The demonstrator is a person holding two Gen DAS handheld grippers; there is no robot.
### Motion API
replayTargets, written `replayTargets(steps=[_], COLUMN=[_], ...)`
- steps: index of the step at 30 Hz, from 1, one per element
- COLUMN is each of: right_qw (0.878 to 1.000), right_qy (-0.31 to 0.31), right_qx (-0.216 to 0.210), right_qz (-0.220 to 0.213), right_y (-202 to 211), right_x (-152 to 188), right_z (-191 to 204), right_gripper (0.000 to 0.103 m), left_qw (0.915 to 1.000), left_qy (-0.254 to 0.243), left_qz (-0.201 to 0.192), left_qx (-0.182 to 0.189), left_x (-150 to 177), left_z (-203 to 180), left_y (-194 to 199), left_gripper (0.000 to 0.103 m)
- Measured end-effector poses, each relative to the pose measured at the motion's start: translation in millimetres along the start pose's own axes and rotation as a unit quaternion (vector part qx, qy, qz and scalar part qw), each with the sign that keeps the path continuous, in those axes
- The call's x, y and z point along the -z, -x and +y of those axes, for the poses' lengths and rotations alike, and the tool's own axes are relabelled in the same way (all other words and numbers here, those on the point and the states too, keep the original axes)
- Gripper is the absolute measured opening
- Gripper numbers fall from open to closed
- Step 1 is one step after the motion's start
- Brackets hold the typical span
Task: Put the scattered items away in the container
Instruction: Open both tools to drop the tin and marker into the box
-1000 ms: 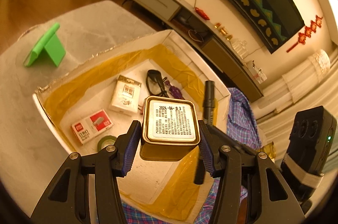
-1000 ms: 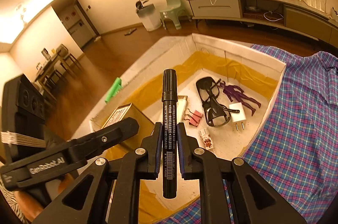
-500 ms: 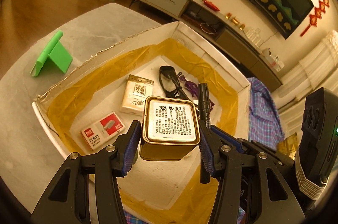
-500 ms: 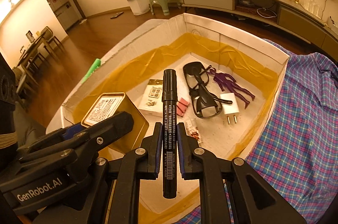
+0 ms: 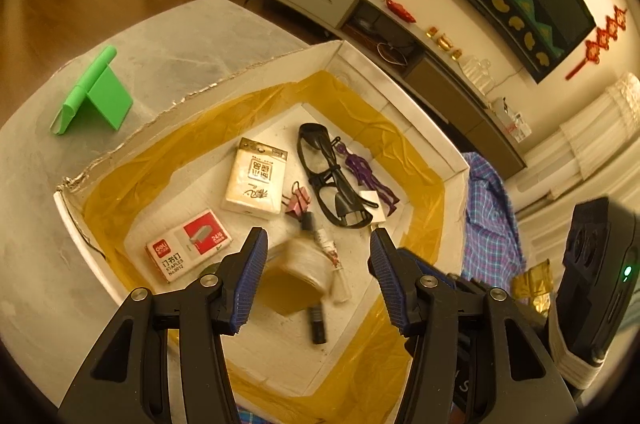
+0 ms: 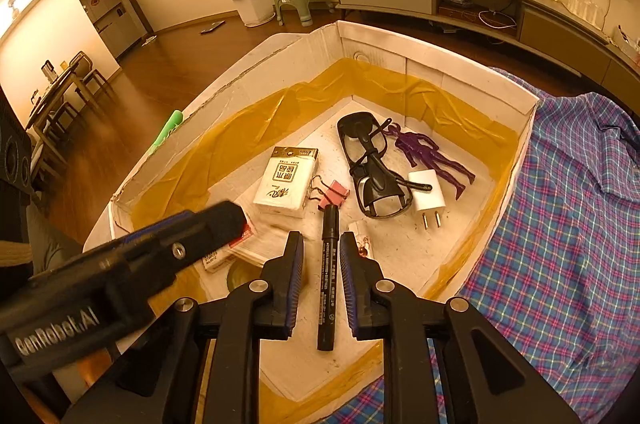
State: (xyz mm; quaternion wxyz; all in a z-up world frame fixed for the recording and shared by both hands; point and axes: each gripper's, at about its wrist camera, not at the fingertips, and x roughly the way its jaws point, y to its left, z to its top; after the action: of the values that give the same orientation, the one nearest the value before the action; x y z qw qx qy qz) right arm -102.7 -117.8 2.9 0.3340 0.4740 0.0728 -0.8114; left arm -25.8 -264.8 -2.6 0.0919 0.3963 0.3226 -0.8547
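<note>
A white cardboard box [image 5: 400,84] lined with yellow tape lies below both grippers. My left gripper [image 5: 317,234] stands open over its near end. Under it a gold tin [image 5: 298,270] shows as a blur, free of the pads. My right gripper [image 6: 320,236] has its jaws opening. A black marker [image 6: 329,276] lies between them with a gap on each side, its cap end by a pink binder clip [image 6: 334,194]. In the left wrist view the marker [image 5: 318,320] runs partly behind the blurred tin. The left gripper's body [image 6: 160,256] hides the tin in the right wrist view.
The box also holds black glasses [image 5: 332,180], a white pack [image 5: 256,180], a red staple box [image 5: 188,244], a purple figure [image 6: 432,156] and a white charger [image 6: 426,190]. A green stand [image 5: 94,92] sits on the grey table. A plaid cloth [image 6: 560,224] lies to the right.
The tin has left the left gripper's pads and dropped toward the box floor. The right jaws have parted from the marker, which has slid lower. Both views have tilted further down.
</note>
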Motion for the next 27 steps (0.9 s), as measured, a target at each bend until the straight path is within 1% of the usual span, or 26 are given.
replayTargets(steps=[9,13,15,19,24,27], right_qw=[1.000,1.000,1.000,1.000,0.998,0.996], right_qy=[0.000,-0.001,0.002,0.017,0.055,0.083], right_qx=[-0.002,-0.002,-0.002,0.000,0.008,0.021], right_qz=[0.001,0.001,0.001,0.001,0.000,-0.005], right_y=[6,11,14,23,36,46], right_x=[7,9,11,19,33,41], right_z=[0,0,1,5,16,25], right_gripper=[0.024,0.026,0.026,0.033,0.040,0.043], left_qw=[0.9999,1.0000,0.9998,0.9978,0.9952,0.9935], left_qy=[0.012,0.003,-0.007,-0.032,-0.047,-0.057], left_qz=[-0.005,-0.009,-0.016,-0.046,-0.070,-0.083], left_qx=[0.001,-0.001,-0.008,-0.036,-0.049,-0.053], left_x=[-3,-2,-1,1,4,6], left_z=[6,3,1,-5,-9,-12], left_y=[6,10,14,27,42,50], left_gripper=[0.056,0.056,0.056,0.056,0.056,0.056])
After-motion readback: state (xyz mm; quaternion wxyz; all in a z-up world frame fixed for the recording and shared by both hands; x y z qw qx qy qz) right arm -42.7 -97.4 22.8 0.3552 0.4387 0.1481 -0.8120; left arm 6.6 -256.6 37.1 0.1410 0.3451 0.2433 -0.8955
